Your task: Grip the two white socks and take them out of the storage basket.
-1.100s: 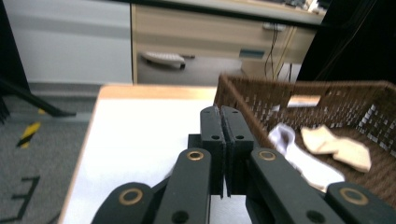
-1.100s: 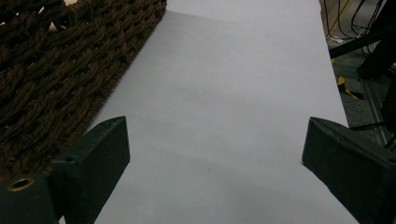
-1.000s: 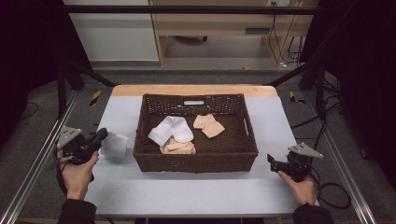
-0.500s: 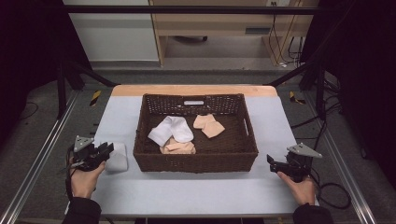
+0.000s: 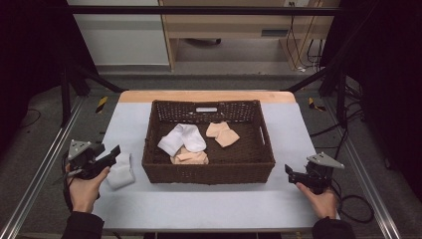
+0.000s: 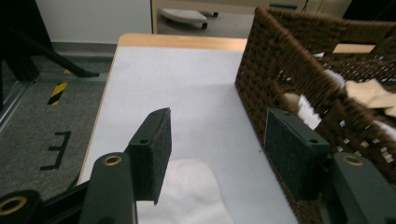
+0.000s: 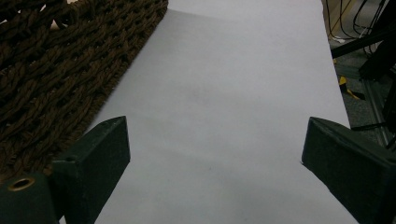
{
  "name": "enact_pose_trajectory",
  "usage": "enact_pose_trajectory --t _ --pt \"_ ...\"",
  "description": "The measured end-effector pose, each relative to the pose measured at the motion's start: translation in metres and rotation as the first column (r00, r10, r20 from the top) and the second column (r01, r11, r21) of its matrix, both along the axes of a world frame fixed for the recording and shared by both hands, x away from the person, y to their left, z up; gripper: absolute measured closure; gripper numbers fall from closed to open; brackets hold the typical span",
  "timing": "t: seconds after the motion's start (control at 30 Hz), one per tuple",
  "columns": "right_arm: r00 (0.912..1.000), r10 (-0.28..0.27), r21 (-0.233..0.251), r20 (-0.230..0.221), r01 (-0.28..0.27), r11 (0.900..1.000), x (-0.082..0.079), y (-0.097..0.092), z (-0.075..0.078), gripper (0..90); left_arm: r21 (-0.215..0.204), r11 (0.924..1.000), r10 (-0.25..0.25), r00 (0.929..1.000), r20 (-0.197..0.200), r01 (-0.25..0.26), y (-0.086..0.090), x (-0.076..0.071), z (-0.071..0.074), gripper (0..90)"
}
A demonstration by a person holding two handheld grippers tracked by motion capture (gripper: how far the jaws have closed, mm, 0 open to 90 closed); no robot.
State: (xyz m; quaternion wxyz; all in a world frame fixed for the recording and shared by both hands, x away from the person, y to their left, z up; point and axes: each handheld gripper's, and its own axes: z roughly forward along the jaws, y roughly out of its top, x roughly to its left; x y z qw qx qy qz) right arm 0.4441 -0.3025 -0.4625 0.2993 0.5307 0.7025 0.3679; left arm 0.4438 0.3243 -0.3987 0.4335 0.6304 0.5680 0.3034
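Observation:
A folded white sock (image 5: 121, 171) lies flat on the pale table cover, just left of the brown wicker basket (image 5: 206, 173). My left gripper (image 5: 113, 153) hovers over the sock's near end; its jaws have just been opening and stand wide apart. In the left gripper view the white sock (image 6: 189, 191) lies below and between the pads, apart from both, with the left gripper (image 6: 218, 119) open beside the basket's wall (image 6: 261, 74). Inside the basket lie white socks (image 5: 181, 138) and beige socks (image 5: 222, 133). My right gripper (image 5: 289, 172) rests open at the table's right, holding nothing.
In the right gripper view the right gripper (image 7: 217, 126) points along bare table cover with the basket's wall (image 7: 56, 60) at its left. A wooden strip (image 5: 206, 95) edges the table's far side. Metal frame rails (image 5: 40, 174) run along both sides.
The left gripper carried the white sock down toward the table's near side, laid it beside the basket and opened, letting it go. The right hand stayed still.

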Motion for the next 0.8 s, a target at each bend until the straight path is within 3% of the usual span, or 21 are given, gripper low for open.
enact_pose_trajectory --t 0.27,0.43,0.8 --pt "1.0000 -0.007 -0.001 -0.002 0.007 1.0000 0.000 0.000 0.000 8.0 -0.008 0.9990 -0.044 0.9964 0.072 0.044 -0.015 -0.001 0.029 40.5" --pt "0.9998 -0.017 0.003 0.008 0.017 0.9999 0.000 -0.002 0.000 7.9 -0.011 0.9958 -0.089 0.9885 0.122 0.091 -0.033 0.001 0.048 40.8" --pt "0.9997 -0.019 0.009 0.013 0.019 0.9998 0.000 -0.002 0.000 7.8 -0.003 0.9902 -0.138 0.9814 0.134 0.139 -0.070 0.022 0.070 40.9"
